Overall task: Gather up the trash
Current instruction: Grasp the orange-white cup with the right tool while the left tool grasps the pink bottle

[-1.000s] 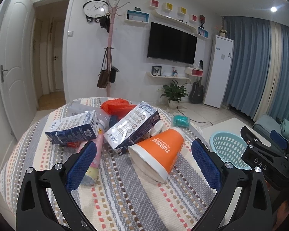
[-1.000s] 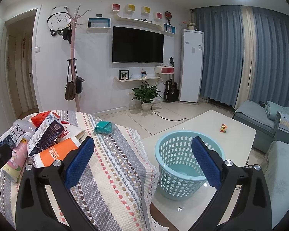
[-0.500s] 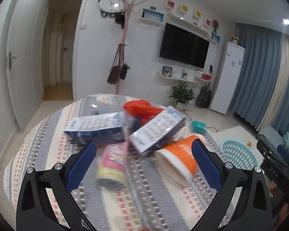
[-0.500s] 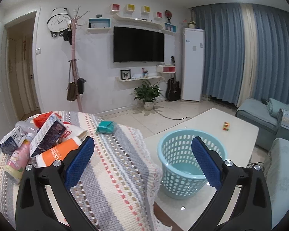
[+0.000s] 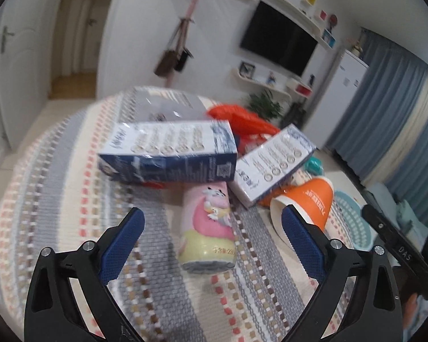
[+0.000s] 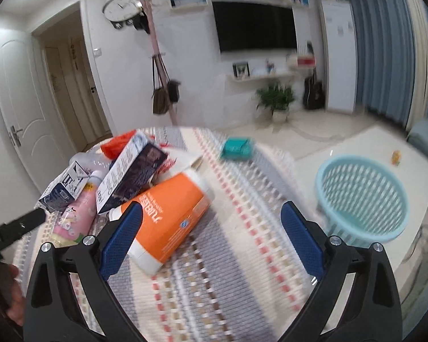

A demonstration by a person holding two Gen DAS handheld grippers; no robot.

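A heap of trash lies on the round table with the striped cloth. In the left wrist view my left gripper is open, its jaws either side of a pink bottle lying on its side. Behind it lie a blue carton, a second carton, an orange bag and an orange cup on its side. In the right wrist view my right gripper is open just above the orange cup. The light blue basket stands to the right.
A small teal packet lies at the far side of the table. The basket stands on a low white table to the right of the round table, with a small toy on it. A sofa is at the far right.
Both grippers have moved down and in toward the heap. The left one has swung left to frame the pink bottle; the right one has swung left from the basket to the orange cup.
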